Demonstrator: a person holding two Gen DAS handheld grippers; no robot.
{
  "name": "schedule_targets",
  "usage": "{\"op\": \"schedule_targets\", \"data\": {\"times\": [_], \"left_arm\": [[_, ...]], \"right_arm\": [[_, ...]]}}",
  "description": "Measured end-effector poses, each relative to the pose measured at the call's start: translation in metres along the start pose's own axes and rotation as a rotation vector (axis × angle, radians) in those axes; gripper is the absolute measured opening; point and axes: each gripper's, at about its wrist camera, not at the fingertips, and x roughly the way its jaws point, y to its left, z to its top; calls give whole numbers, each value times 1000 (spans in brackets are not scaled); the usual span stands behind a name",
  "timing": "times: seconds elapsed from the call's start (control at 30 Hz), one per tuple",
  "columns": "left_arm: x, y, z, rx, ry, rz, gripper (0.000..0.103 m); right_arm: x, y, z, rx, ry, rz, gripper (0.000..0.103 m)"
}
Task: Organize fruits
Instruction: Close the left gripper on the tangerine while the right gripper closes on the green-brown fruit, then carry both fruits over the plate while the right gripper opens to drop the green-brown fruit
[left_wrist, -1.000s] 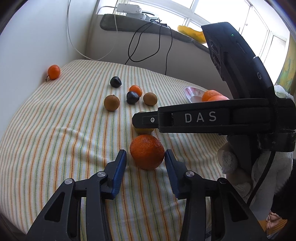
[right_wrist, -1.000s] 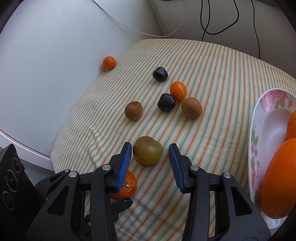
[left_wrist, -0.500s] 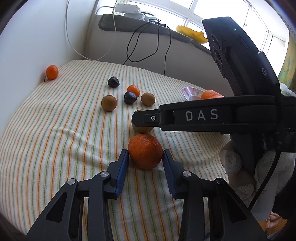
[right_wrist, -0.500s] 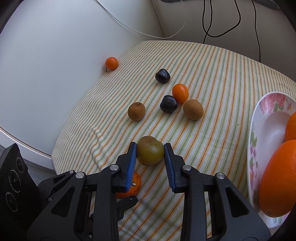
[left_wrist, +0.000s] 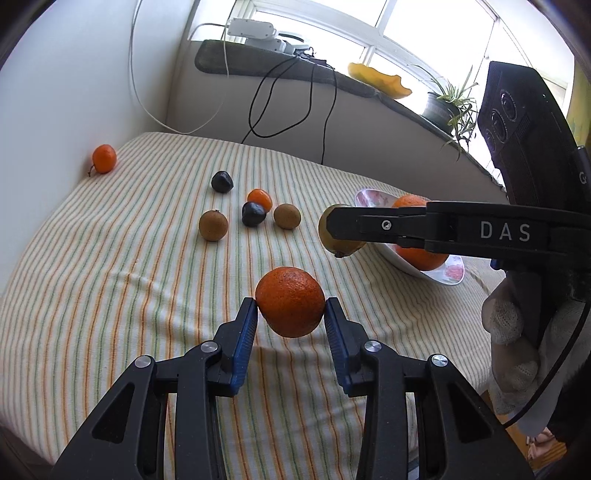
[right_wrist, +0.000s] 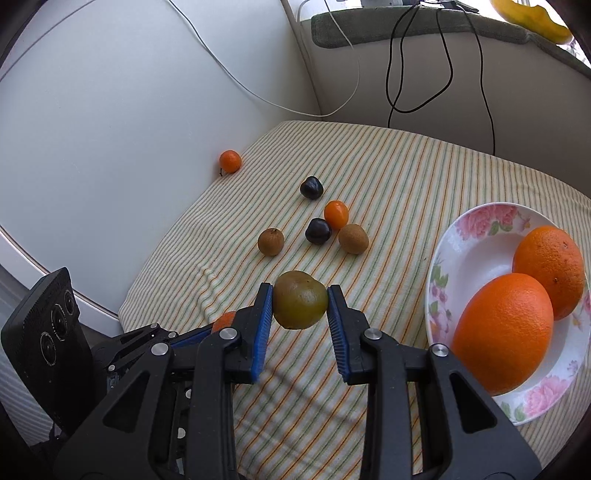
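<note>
My left gripper (left_wrist: 290, 312) is shut on an orange mandarin (left_wrist: 290, 306) and holds it above the striped cloth. My right gripper (right_wrist: 300, 304) is shut on a green-brown fruit (right_wrist: 300, 299), also lifted; it shows in the left wrist view (left_wrist: 334, 240), partly hidden behind the gripper arm. A floral plate (right_wrist: 458, 251) at the right holds two big oranges (right_wrist: 504, 332). On the cloth lie two brown fruits (right_wrist: 270, 241), two dark plums (right_wrist: 317, 230), a small orange fruit (right_wrist: 336, 214) and a far mandarin (right_wrist: 230, 161) by the wall.
The striped cloth (right_wrist: 406, 192) covers a rounded table against a white wall. Cables (right_wrist: 399, 81) hang down the back wall from the windowsill. The left gripper body (right_wrist: 48, 354) is at the lower left of the right wrist view.
Both grippers closed on their fruits and lifted them off the cloth. The right gripper carried the green-brown fruit to the right, toward the plate.
</note>
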Motion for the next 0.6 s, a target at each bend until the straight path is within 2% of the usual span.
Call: {"op": "schedule_targets", "data": {"times": [0.3,0.6], "left_arm": [[2,-17,20,33,-21,-27,36],[16,-43,39,81,-29,-60,36]], "right_arm": [[-54,-23,-12,5,-88,-51,31],[-91,-53,-29,31,-144,-123,31]]}}
